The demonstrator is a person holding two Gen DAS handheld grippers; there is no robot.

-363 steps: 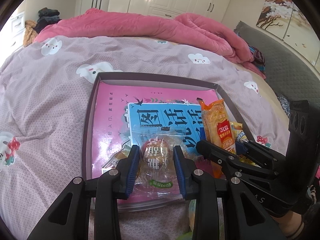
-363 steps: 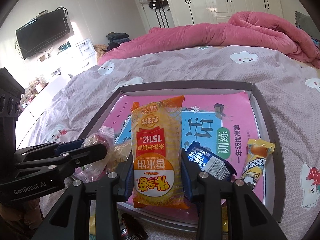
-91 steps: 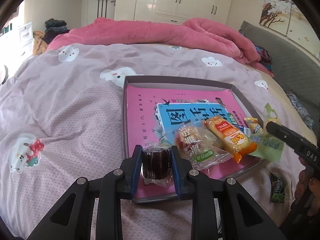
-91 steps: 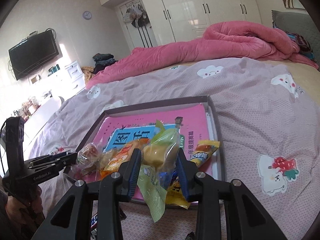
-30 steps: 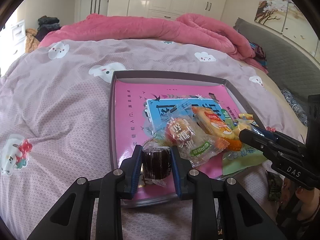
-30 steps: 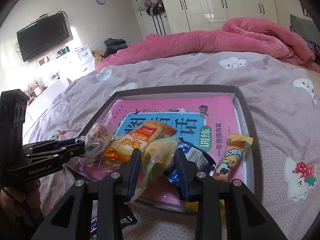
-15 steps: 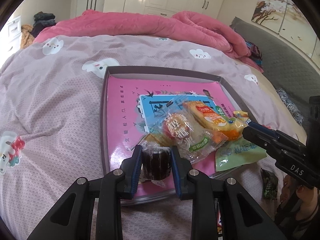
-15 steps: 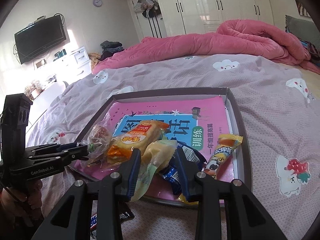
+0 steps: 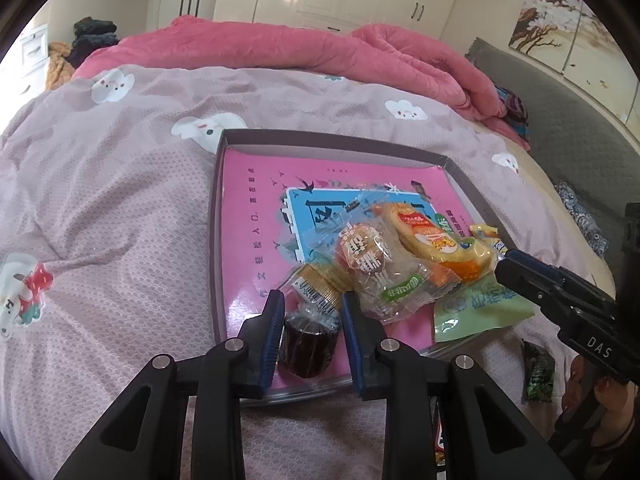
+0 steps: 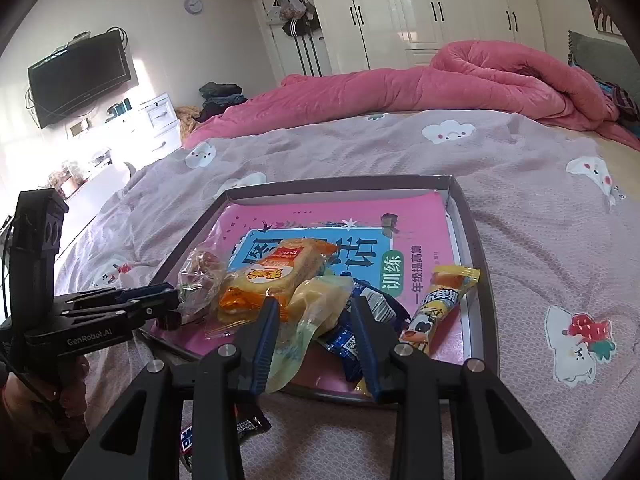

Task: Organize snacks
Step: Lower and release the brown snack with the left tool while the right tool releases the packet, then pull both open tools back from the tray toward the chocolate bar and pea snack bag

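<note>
snacks sit heaped in the near half of a shallow grey tray (image 9: pixel 216 240) that lies on a bed with a mauve cloud-print cover (image 9: pixel 100 208); a pink book (image 9: pixel 256 216) with a blue panel lines the tray floor. the left gripper (image 9: pixel 310 320) has its blue-padded fingers (image 9: pixel 272 332) pinching a small dark brown cake in clear wrap (image 9: pixel 306 344), held low at the tray's near edge; whether it rests on the book cannot be told. just beyond it lie a gold-labelled wrapper (image 9: pixel 320 286) and a round pastry in a clear bag (image 9: pixel 372 264), with an orange rice-cracker pack (image 9: pixel 432 240) overlapping that bag on the far right side. the right gripper (image 10: pixel 314 320) has its fingers (image 10: pixel 264 332) closed on a pale yellow-green pouch (image 10: pixel 316 304), which bulges between them and hangs down toward the tray's front rim; in the left wrist view the same pouch (image 9: pixel 480 308) spreads flat over the tray's near right corner. under and beside it is a blue foil packet (image 10: pixel 360 320), and to the right a yellow candy bar with a cow print (image 10: pixel 440 308) lies along the tray's right wall. a dark green sachet (image 9: pixel 538 372) and a dark wrapper (image 10: pixel 224 432) lie on the cover outside the tray. a rumpled pink quilt (image 10: pixel 440 80) runs across the far side of the bed, white wardrobes (image 10: pixel 420 12) behind it
</note>
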